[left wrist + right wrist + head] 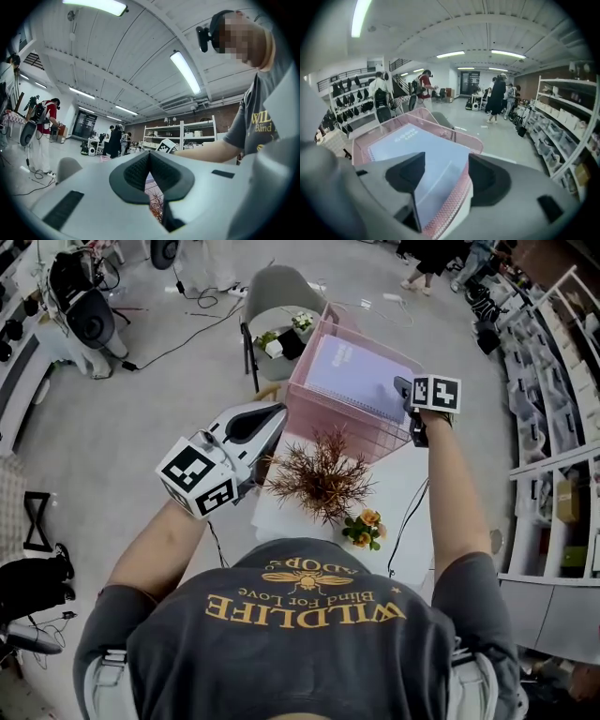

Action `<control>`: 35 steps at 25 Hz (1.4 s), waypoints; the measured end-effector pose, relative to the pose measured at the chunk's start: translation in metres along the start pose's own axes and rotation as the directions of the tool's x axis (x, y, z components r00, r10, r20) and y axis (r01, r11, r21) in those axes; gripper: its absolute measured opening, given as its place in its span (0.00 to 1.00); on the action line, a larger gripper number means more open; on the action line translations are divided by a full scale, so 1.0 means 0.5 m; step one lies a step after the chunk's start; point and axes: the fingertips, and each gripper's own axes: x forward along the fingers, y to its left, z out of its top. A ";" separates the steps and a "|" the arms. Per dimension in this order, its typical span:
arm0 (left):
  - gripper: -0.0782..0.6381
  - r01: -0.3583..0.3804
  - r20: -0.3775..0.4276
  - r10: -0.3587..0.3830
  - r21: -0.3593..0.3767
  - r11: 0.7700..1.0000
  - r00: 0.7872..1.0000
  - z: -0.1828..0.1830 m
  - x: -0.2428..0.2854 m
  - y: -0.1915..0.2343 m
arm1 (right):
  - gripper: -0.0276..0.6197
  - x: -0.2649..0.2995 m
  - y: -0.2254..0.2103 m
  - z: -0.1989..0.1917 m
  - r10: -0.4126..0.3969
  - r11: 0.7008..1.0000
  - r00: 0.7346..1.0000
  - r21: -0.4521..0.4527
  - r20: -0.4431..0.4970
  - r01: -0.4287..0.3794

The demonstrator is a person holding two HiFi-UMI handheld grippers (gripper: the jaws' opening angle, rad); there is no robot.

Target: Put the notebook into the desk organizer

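Notebook (361,376): near corner covered by right tool (405,390), cover print too blurred to read in any view. Pink wire desk organizer (323,418): lower front partly behind dried plant (321,479). Table (281,517): near edge hidden under the person's shirt (300,634). Left gripper view: left tool (150,154) body blocks the lower scene, and only a plant sliver shows in the gap.

Lavender spiral-bound notebook (361,374), cover up and tilted, lies inside the pink wire-mesh desk organizer (323,423), which stands at the far edge of the white table (281,521).
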 end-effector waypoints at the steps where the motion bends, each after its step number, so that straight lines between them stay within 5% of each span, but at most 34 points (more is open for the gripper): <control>1: 0.11 0.002 0.001 -0.002 0.002 1.000 1.000 0.001 -0.001 -0.001 | 0.46 -0.017 0.004 0.008 0.023 1.000 0.999 0.014 0.039 -0.024; 13: 0.11 0.055 0.013 -0.055 0.010 0.998 0.998 0.007 0.061 -0.084 | 0.46 -0.305 -0.018 0.054 0.178 0.978 0.895 0.028 0.410 -0.207; 19: 0.11 0.051 0.008 -0.052 0.036 0.998 0.999 0.006 0.121 -0.179 | 0.41 -0.469 -0.065 0.017 0.299 0.931 0.773 0.008 0.559 -0.365; 23: 0.11 0.030 0.010 -0.031 0.034 0.999 0.999 -0.012 0.167 -0.268 | 0.36 -0.564 -0.107 -0.051 0.349 0.916 0.721 -0.057 0.599 -0.396; 31: 0.11 -0.007 -0.009 0.007 0.017 1.000 1.000 -0.069 0.251 -0.454 | 0.06 -0.678 -0.195 -0.242 0.379 0.913 0.702 -0.120 0.603 -0.390; 35: 0.11 -0.008 -0.031 0.009 0.016 1.000 0.999 -0.101 0.257 -0.517 | 0.05 -0.699 -0.217 -0.319 0.373 0.910 0.698 -0.093 0.612 -0.405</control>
